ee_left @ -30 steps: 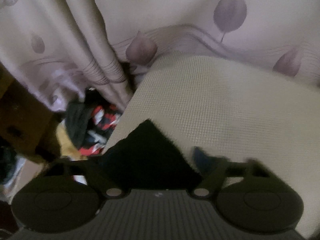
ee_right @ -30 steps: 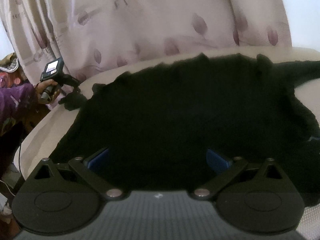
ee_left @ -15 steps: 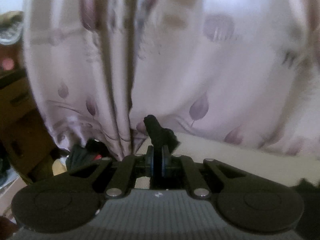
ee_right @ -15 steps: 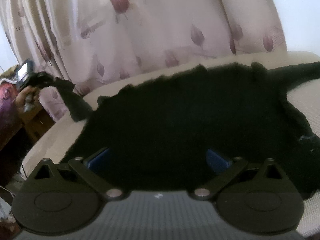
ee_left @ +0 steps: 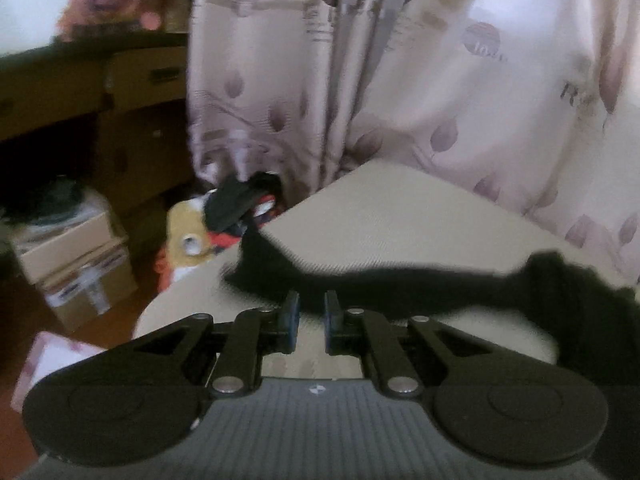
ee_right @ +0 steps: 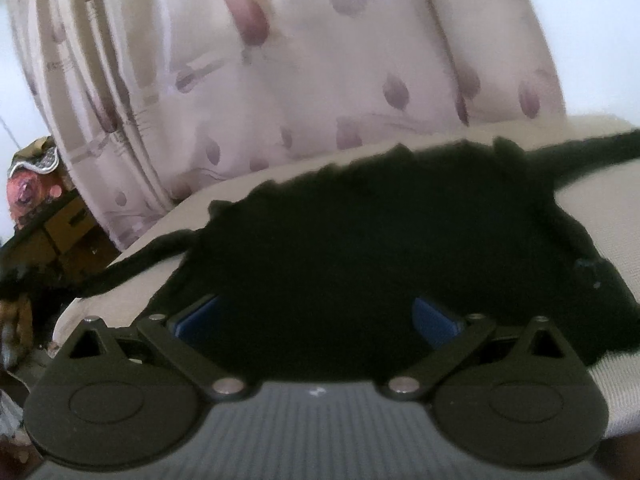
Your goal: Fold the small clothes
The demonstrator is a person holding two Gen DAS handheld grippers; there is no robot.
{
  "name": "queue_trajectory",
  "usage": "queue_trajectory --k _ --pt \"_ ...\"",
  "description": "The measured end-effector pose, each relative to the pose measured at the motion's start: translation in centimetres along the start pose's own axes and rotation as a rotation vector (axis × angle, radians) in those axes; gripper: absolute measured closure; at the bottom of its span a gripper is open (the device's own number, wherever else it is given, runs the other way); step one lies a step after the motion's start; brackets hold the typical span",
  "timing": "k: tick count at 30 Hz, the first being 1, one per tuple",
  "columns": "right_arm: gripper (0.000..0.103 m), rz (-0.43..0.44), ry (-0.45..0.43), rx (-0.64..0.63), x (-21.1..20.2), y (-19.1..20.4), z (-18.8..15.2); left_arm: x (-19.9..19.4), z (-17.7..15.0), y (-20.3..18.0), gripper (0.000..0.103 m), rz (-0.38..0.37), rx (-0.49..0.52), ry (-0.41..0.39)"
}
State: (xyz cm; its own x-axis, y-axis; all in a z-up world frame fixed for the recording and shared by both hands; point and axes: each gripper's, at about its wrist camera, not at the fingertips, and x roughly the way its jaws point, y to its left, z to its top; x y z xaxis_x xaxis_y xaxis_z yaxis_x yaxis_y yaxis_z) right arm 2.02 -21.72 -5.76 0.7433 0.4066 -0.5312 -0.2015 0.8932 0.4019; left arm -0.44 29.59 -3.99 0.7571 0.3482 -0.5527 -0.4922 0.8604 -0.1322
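A black garment [ee_right: 380, 240] lies spread across a beige cushioned surface [ee_right: 600, 200] in front of a pale curtain [ee_right: 300, 60] printed with mauve leaves; one of its sleeves [ee_left: 400, 284] stretches flat along the surface toward the corner, and the other runs off to the far right in the right wrist view. The right gripper [ee_right: 316, 320] hangs low over the near edge of the garment, its jaws set wide apart with the dark cloth below them and nothing clamped. The left gripper [ee_left: 308, 320] points down at the outstretched sleeve with its jaws drawn almost together, only a thin slit between the blue pads [ee_left: 291, 320]; their tips meet the sleeve's near edge, though whether any cloth is pinched cannot be told through the blur. Beyond the corner sit a heap of coloured clothes [ee_left: 240, 208] and stacked cardboard boxes [ee_left: 80, 264] on the floor.
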Motion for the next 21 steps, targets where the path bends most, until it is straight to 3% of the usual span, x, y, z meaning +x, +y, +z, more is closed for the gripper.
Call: queue_trajectory --k 4,6,8,10,12,17,21 --pt "0.0 -0.006 -0.002 0.019 -0.3 -0.6 -0.4 -2.4 -2.5 0.2 0.092 0.069 0.011 -0.003" --pt "0.0 -0.01 -0.003 0.03 -0.4 -0.8 -0.3 -3.2 -2.5 0.6 0.089 0.046 0.011 -0.015" --pt "0.0 -0.011 -0.019 0.041 -0.8 -1.1 -0.3 -4.0 -2.1 -0.6 0.071 0.0 0.051 -0.03" --pt "0.0 -0.014 -0.028 0.053 -1.2 -1.4 -0.3 -4.7 -1.7 -2.6 0.022 -0.055 0.107 -0.06" --pt "0.0 -0.016 -0.031 0.067 -1.4 -1.7 -0.3 -4.9 -1.1 -3.8 0.009 -0.099 0.115 -0.105" --pt "0.0 -0.027 -0.049 0.049 -2.6 -1.7 -0.5 -3.0 0.7 -3.2 0.007 -0.039 0.04 -0.135" --pt "0.0 -0.038 -0.038 0.056 -2.9 -2.2 -0.9 0.8 3.6 -0.2 0.01 0.064 -0.028 -0.068"
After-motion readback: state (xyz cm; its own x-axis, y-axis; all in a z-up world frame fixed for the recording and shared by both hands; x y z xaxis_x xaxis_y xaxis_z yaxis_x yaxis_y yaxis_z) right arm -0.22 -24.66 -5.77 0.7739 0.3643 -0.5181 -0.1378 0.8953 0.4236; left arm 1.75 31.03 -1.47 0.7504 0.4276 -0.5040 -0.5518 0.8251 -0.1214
